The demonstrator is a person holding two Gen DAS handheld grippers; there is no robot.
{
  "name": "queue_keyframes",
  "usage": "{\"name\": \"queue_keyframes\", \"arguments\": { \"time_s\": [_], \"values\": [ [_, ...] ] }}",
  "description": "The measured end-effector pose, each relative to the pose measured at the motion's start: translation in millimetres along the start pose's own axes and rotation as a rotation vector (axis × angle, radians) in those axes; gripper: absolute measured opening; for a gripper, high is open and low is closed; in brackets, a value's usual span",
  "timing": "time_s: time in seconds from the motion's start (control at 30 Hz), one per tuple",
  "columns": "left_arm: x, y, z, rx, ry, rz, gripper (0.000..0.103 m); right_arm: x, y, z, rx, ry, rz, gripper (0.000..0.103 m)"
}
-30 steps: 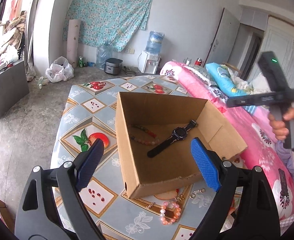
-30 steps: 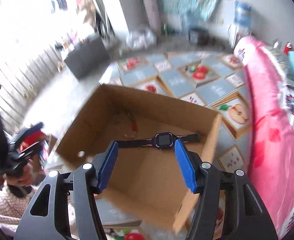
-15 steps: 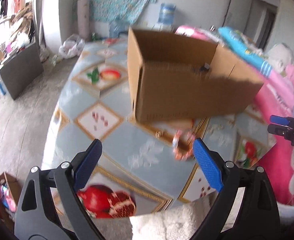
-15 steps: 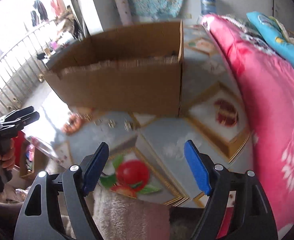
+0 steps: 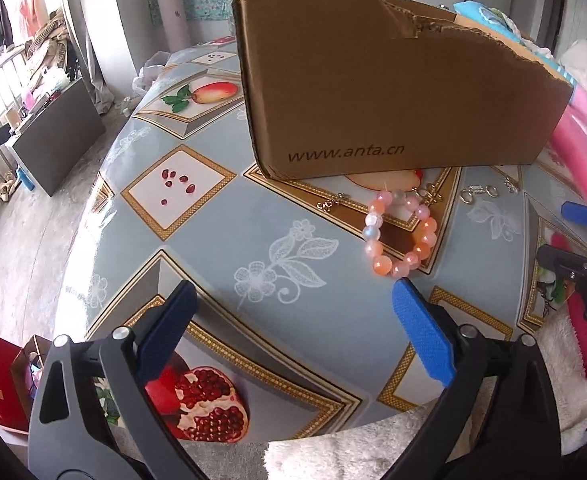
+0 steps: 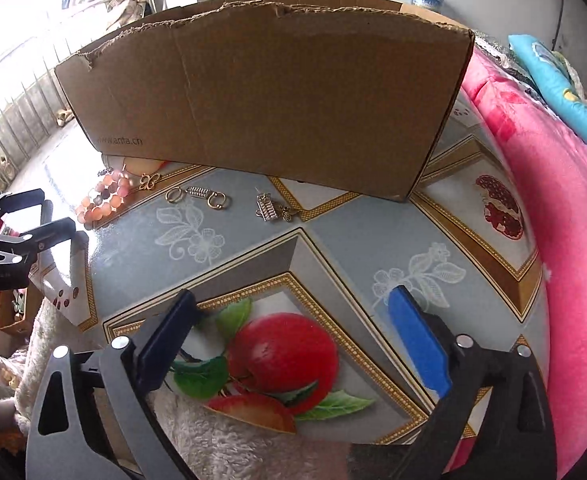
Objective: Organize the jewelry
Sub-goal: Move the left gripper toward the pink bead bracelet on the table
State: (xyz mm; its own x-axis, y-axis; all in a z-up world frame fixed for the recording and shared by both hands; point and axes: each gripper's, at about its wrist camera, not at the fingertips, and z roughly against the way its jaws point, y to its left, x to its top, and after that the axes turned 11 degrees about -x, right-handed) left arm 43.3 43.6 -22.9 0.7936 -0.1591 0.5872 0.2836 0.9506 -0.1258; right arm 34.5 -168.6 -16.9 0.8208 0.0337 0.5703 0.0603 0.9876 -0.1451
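I run my eye from the left across the counter [image 5: 253, 216] with its fruit-patterned cloth. My left claw [image 5: 293, 320] hangs low over the near edge, its jaws wide apart after opening further just now, with nothing between them but bare cloth. I read that spread as getting ready for the pink bead bracelet [image 5: 401, 232], which lies flat just beyond the claw's right pad, close to the front wall of the cardboard box [image 5: 393, 92].

The box stands toward the back of the counter, open side up, so it serves as the collecting place (from down here I cannot see inside it). The loose pieces sit in a row along its front: a gold butterfly charm [image 6: 149, 180] touching the bracelet, then two gold rings joined by a small spring [image 6: 197, 196], then a silver clasp with a little bee [image 6: 273, 208].

My right claw [image 6: 293, 328] is also spread wide, its jaws having just been opening, empty over the printed apple. It points down toward the silver pieces, so I judge those are its share.
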Motion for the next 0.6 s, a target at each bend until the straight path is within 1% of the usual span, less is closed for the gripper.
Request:
{"name": "queue_keyframes", "arguments": {
  "time_s": [0.07, 0.23, 0.4, 0.6],
  "values": [
    [-0.5, 1.8, -0.4, -0.012, -0.006, 0.001, 0.096, 0.6, 0.9, -0.2, -0.002, -0.003, -0.004, 0.097],
    [1.1, 3.8, -3.0, -0.011, -0.018, -0.004, 0.096, -1.9, 1.8, 0.4, -0.009, -0.026, -0.022, 0.097],
    [6.7, 4.8, -4.1, -0.016, 0.024, 0.002, 0.096, -4.9, 0.5, 1.8, -0.012, -0.026, -0.035, 0.097],
    [11.1, 5.8, -6.7, -0.021, 0.057, 0.003, 0.096, -15.0, -0.1, 7.9, -0.017, -0.051, -0.057, 0.097]
  ]
}}
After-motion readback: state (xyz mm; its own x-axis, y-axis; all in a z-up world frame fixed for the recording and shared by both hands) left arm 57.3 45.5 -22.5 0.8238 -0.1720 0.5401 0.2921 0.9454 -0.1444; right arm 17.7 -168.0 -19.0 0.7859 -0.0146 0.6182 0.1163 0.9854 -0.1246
